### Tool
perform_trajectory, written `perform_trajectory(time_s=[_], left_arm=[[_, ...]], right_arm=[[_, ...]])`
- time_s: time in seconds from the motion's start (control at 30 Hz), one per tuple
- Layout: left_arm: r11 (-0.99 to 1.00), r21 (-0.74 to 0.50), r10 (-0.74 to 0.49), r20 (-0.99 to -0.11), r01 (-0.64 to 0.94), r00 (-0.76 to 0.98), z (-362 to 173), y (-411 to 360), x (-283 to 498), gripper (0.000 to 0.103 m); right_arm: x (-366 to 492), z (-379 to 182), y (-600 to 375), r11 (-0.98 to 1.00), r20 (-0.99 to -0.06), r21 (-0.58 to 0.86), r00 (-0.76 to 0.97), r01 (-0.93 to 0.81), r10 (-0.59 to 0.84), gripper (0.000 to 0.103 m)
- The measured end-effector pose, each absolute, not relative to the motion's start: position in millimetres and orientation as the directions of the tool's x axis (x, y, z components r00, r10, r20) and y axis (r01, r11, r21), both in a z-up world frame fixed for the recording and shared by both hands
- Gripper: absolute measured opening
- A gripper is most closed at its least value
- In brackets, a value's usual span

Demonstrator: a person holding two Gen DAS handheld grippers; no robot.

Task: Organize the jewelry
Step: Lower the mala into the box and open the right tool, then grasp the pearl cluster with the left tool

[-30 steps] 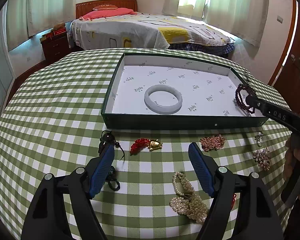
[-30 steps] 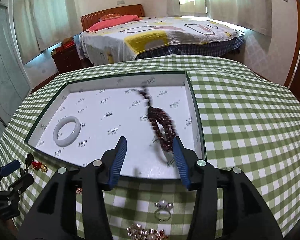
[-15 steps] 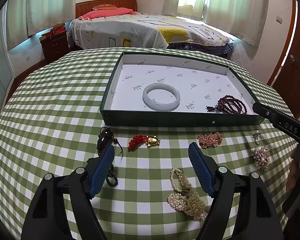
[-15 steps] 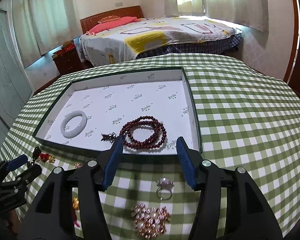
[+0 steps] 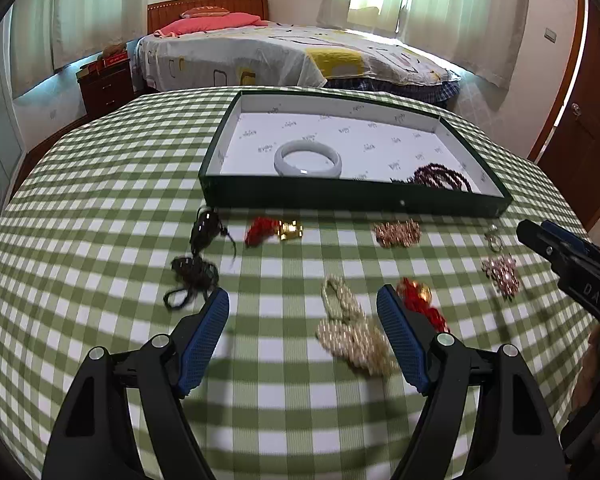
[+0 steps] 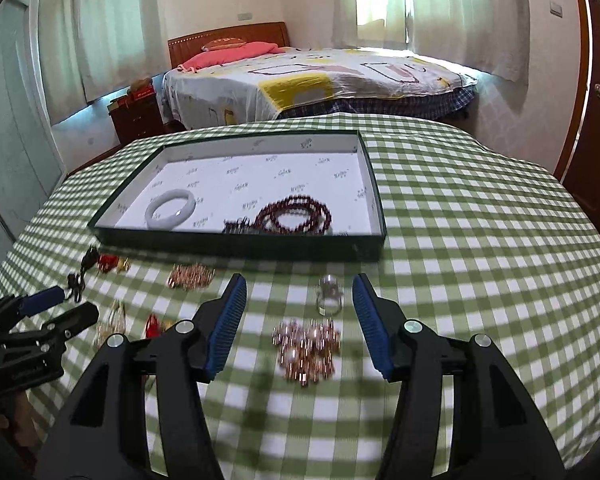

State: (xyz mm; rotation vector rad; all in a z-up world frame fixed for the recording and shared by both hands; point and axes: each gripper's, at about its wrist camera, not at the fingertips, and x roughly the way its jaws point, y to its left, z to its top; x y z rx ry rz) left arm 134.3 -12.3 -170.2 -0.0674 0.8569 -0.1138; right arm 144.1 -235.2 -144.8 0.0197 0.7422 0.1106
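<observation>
A green tray [image 5: 352, 200] [image 6: 236, 246] with a white lining holds a white bangle [image 5: 308, 158] [image 6: 171, 209] and a dark red bead bracelet [image 5: 442, 176] [image 6: 294, 216]. Loose jewelry lies on the checked cloth in front of it. My left gripper [image 5: 302, 300] is open and empty above a pearl strand [image 5: 352, 330], with a black cord piece [image 5: 194, 272] to its left. My right gripper [image 6: 300, 284] is open and empty over a rose-gold brooch [image 6: 306, 348] and a ring [image 6: 329, 296].
Also on the cloth are a red and gold charm [image 5: 274, 230], a rose-gold chain cluster [image 5: 396, 233] [image 6: 190, 276], and a second red charm [image 5: 420, 300]. A bed [image 5: 280, 56] stands behind the table and a door [image 5: 592, 120] at right.
The right gripper let go of the red bead bracelet into the tray and pulled back toward the near side over the brooch. The left gripper also drew back and moved right.
</observation>
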Motion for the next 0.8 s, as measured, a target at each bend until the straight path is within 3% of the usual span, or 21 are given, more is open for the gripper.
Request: perform_trajectory(time_s=[0.6,0.8], left_arm=[[0.992,-0.092,-0.126,-0.757,0.086,0.641,-189.6,-26.1,120.2,0.073],[0.990,-0.088,-0.141,-0.760,0.114,0.635,-194.1,-30.6,122.6,0.054]], right_arm=[[102.1,-163.9,-229.4,0.990,-0.699,0.059,0.703,-0.126,0.132,0.054],[102.5,-165.6,-228.3,0.990,-0.701,0.063,0.700,-0.129,0.136,0.054]])
